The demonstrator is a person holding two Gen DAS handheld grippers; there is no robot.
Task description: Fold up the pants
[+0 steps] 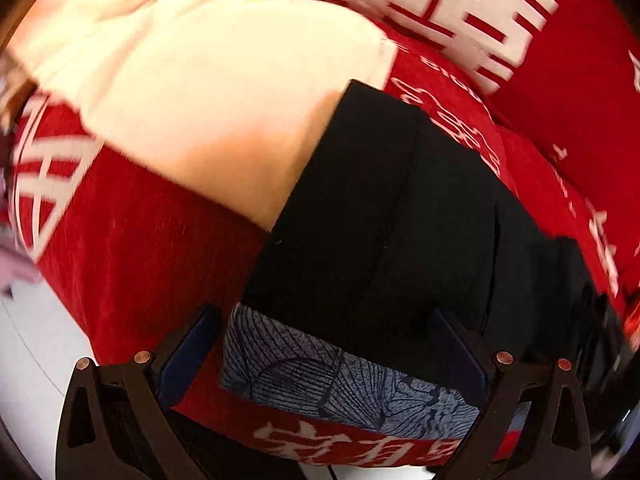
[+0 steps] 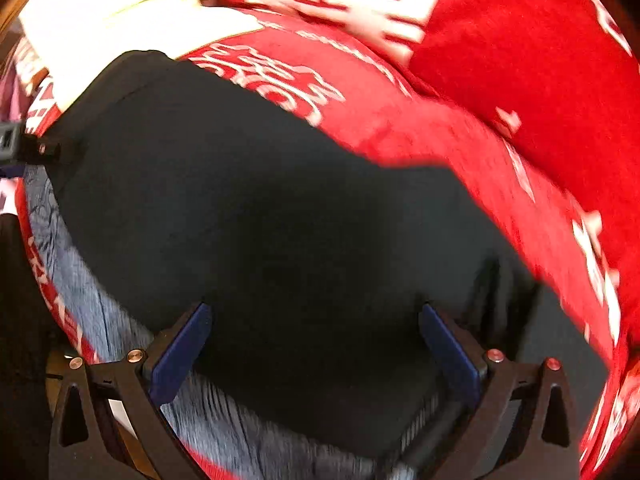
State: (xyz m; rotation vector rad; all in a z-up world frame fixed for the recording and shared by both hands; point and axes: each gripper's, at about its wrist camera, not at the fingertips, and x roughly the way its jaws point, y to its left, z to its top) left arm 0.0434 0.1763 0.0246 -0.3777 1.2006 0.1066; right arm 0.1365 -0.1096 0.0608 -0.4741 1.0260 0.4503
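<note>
On the red bedspread [image 1: 132, 240] with its white lettering, the black pants [image 1: 392, 216] lie spread flat, their near edge resting over a blue-grey patterned cloth [image 1: 320, 376]. A cream garment [image 1: 192, 80] lies touching the pants on their far left side. The left gripper [image 1: 324, 352] hangs just above the pants' near edge, jaws spread wide, clasping nothing. The right gripper [image 2: 316, 344] hovers over the pants' dark middle, its blue pads [image 2: 180, 352] equally far apart and empty.
</note>
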